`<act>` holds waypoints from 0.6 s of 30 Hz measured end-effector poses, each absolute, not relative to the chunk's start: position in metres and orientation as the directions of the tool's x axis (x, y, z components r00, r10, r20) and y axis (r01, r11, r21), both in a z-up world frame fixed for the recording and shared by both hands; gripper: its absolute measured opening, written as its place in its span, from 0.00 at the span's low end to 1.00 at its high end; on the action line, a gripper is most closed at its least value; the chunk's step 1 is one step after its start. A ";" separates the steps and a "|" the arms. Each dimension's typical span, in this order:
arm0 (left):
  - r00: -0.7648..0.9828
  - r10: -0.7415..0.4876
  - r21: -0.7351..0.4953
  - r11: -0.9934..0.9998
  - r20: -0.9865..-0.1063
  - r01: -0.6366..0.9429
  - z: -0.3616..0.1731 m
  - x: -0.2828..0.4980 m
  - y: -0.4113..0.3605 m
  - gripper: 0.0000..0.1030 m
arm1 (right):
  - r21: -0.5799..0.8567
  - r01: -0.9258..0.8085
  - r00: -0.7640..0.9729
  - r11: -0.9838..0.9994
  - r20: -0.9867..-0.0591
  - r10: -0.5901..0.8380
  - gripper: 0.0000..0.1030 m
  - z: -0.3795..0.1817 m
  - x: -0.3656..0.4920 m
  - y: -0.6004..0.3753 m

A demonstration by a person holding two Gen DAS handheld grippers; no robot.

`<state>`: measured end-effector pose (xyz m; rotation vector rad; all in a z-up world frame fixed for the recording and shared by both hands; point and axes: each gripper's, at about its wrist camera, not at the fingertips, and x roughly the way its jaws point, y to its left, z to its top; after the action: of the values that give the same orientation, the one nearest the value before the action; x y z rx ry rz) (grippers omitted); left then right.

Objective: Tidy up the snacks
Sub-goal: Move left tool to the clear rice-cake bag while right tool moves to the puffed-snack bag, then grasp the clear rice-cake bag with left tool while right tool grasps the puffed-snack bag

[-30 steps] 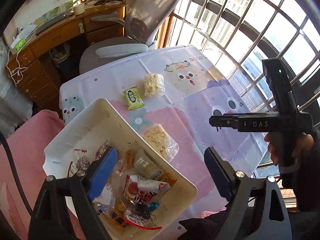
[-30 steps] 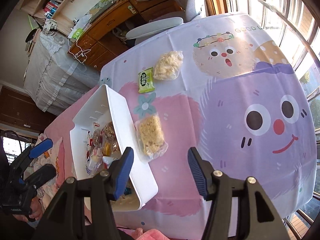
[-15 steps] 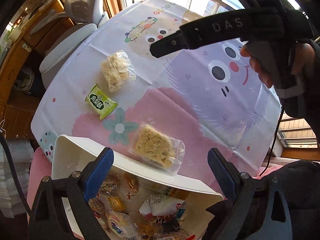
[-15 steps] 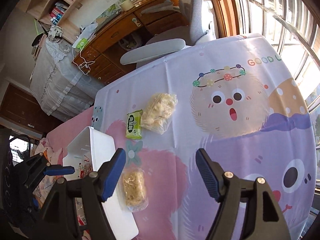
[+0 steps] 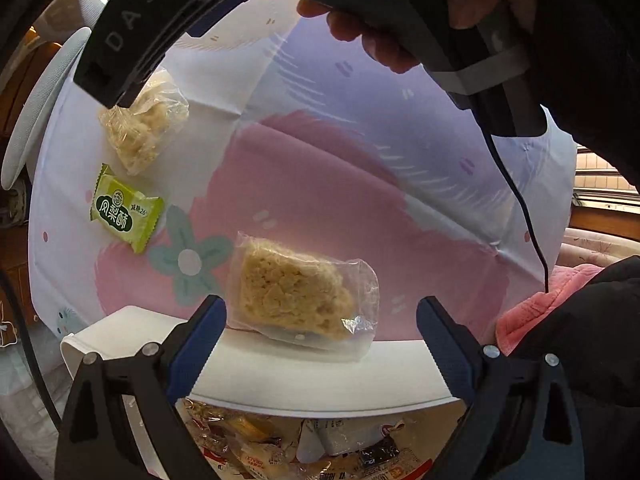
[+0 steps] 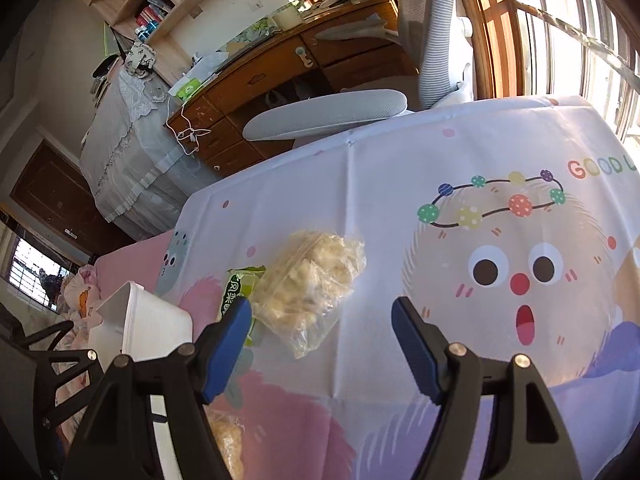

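Observation:
A clear bag of pale rice crisp [image 5: 296, 296] lies on the cartoon tablecloth [image 5: 360, 184], against the rim of the white bin [image 5: 300, 376]. My left gripper [image 5: 320, 320] points down over it, open, with the bag between its blue pads and untouched. Further off lie a green packet [image 5: 126, 212] and a second clear bag of pale snack [image 5: 144, 136]. My right gripper [image 6: 322, 328] hangs open just short of that second bag [image 6: 312, 284], nothing between its fingers. The green packet [image 6: 240, 288] lies beside its left finger.
Several wrapped snacks [image 5: 280, 448] fill the bin. The right tool's black frame [image 5: 132, 32] and a hand [image 5: 380, 40] cross the top of the left wrist view. A grey office chair [image 6: 328, 112] and a wooden desk [image 6: 280, 68] stand beyond the table's far edge.
Both grippers came down towards the table. The left one swung from over the bin to the near rice crisp bag. The right one moved forward to the far bag and opened wider.

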<state>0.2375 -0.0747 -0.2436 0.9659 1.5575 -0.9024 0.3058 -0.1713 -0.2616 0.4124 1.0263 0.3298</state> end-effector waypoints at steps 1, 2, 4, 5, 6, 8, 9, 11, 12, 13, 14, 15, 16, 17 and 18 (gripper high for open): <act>-0.126 0.147 -0.061 0.385 -0.981 0.921 -0.247 0.237 -0.077 0.93 | 0.478 -0.073 0.473 0.875 -0.756 0.452 0.71 -0.264 0.309 -0.169; -0.131 0.160 -0.061 0.381 -0.978 0.923 -0.251 0.236 -0.077 0.93 | 0.479 -0.075 0.467 0.875 -0.758 0.455 0.71 -0.267 0.312 -0.167; -0.142 0.186 -0.064 0.375 -0.972 0.925 -0.261 0.236 -0.078 0.93 | 0.482 -0.084 0.449 0.872 -0.763 0.465 0.71 -0.272 0.317 -0.162; -0.140 0.197 -0.058 0.372 -0.970 0.926 -0.265 0.236 -0.078 0.93 | 0.481 -0.089 0.438 0.872 -0.767 0.468 0.71 -0.275 0.319 -0.159; -0.136 0.207 -0.052 0.367 -0.969 0.929 -0.268 0.236 -0.079 0.93 | 0.477 -0.095 0.430 0.874 -0.772 0.468 0.71 -0.277 0.321 -0.156; -0.132 0.217 -0.046 0.361 -0.967 0.931 -0.274 0.236 -0.080 0.93 | 0.464 -0.111 0.416 0.879 -0.782 0.465 0.71 -0.281 0.323 -0.151; -0.132 0.222 -0.044 0.361 -0.966 0.931 -0.276 0.236 -0.081 0.93 | 0.460 -0.118 0.411 0.880 -0.784 0.465 0.71 -0.282 0.325 -0.149; -0.134 0.229 -0.042 0.365 -0.964 0.930 -0.280 0.237 -0.082 0.93 | 0.460 -0.128 0.408 0.878 -0.783 0.470 0.71 -0.284 0.327 -0.145; -0.135 0.233 -0.042 0.368 -0.963 0.929 -0.281 0.237 -0.082 0.93 | 0.454 -0.133 0.406 0.881 -0.786 0.466 0.71 -0.285 0.327 -0.144; -0.134 0.238 -0.039 0.367 -0.962 0.929 -0.283 0.237 -0.082 0.92 | 0.447 -0.139 0.402 0.884 -0.790 0.463 0.71 -0.286 0.328 -0.142; -0.131 0.242 -0.035 0.365 -0.961 0.930 -0.285 0.235 -0.082 0.92 | 0.441 -0.147 0.401 0.886 -0.792 0.460 0.71 -0.287 0.328 -0.140; -0.131 0.244 -0.034 0.363 -0.961 0.931 -0.286 0.234 -0.082 0.91 | 0.430 -0.158 0.406 0.889 -0.792 0.456 0.71 -0.286 0.328 -0.139; -0.134 0.245 -0.038 0.363 -0.960 0.931 -0.287 0.234 -0.082 0.91 | 0.420 -0.170 0.408 0.892 -0.793 0.451 0.71 -0.286 0.329 -0.137; -0.138 0.243 -0.041 0.366 -0.960 0.930 -0.288 0.237 -0.080 0.91 | 0.411 -0.179 0.409 0.894 -0.795 0.448 0.71 -0.286 0.329 -0.135; -0.140 0.242 -0.043 0.367 -0.960 0.929 -0.289 0.239 -0.081 0.90 | 0.405 -0.185 0.411 0.895 -0.796 0.445 0.71 -0.285 0.329 -0.134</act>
<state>0.2386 -0.0808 -0.2894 1.0666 1.6235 -0.8568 0.3294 -0.1342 -0.2855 0.2707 1.0790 0.4027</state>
